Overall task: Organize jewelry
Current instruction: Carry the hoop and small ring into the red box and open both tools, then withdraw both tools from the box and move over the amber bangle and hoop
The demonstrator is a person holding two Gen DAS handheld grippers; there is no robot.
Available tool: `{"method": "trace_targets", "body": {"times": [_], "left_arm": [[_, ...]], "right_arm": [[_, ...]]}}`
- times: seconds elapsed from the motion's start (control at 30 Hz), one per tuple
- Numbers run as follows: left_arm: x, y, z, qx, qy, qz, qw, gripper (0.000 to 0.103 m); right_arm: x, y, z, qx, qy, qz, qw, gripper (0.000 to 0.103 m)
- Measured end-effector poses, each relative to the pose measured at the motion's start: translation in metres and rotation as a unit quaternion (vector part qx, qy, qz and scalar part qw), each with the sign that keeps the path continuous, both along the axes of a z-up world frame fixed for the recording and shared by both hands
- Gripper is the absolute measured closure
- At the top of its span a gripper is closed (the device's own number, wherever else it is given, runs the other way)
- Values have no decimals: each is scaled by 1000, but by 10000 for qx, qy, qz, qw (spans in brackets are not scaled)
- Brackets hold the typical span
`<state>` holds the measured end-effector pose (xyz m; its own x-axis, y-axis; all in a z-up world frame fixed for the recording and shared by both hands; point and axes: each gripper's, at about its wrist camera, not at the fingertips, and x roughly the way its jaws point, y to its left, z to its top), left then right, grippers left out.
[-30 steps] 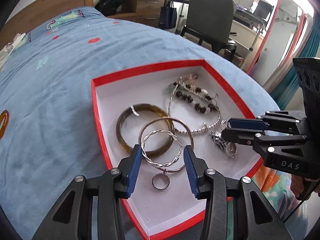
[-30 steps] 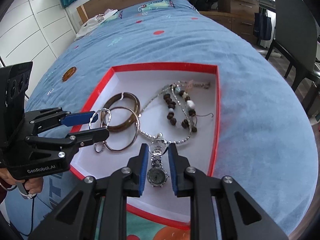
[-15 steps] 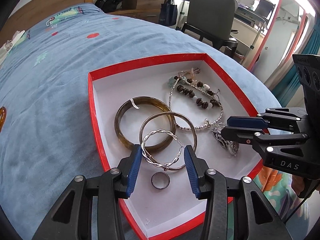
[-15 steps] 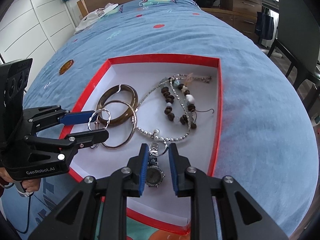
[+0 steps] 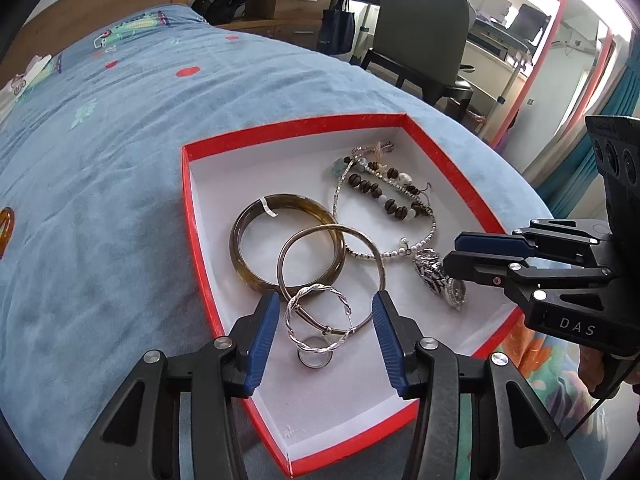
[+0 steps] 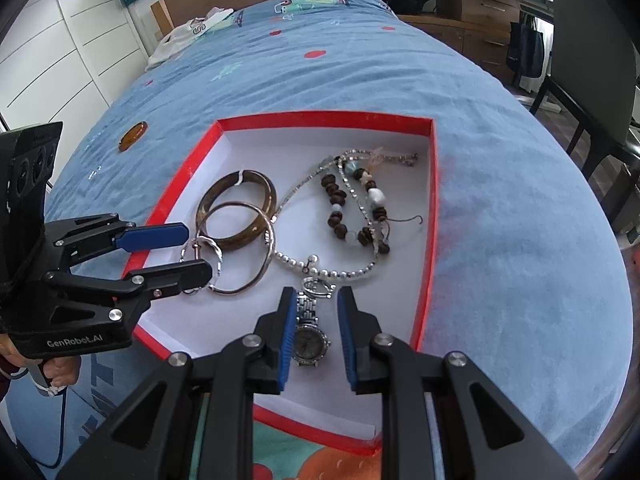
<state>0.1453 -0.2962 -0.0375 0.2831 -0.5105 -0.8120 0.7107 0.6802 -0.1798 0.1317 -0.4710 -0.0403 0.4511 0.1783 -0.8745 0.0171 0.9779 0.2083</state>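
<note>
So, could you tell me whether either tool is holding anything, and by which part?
Nothing held, it seems: the left tool has its jaws opening clear of the twisted hoop; the watch lies loose inside the right tool.

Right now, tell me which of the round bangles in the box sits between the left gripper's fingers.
The twisted silver hoop, the smallest of the three. The brown bangle and plain metal bangle lie farther back.

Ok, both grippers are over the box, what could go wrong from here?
The left gripper jaws are opening around the twisted hoop, which lies across the thin bangle and small ring; a regrasp could snag those. The watch between the right gripper jaws ends by the pearl strand; lifting might drag it.
</note>
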Motion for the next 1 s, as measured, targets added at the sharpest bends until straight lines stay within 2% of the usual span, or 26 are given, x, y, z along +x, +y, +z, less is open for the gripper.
{"method": "trace_targets", "body": {"times": [0.27,0.5,0.73,1.0], "left_arm": [[-13,15,33,-130,-282,98,9995,53],[-35,48,68,-179,-671,522,9962,38],[-61,93,95,-150,-1025,1079,9888,27],[-77,154,112,-117,-1226,1710,9775,25]], "right_arm": [[-9,2,33,-87,-239,-75,9996,82],[-26,13,73,-166,-520,-101,9985,82],[-44,32,106,-217,-728,-99,9971,82],[-61,60,140,-299,-975,-1,9948,82]]}}
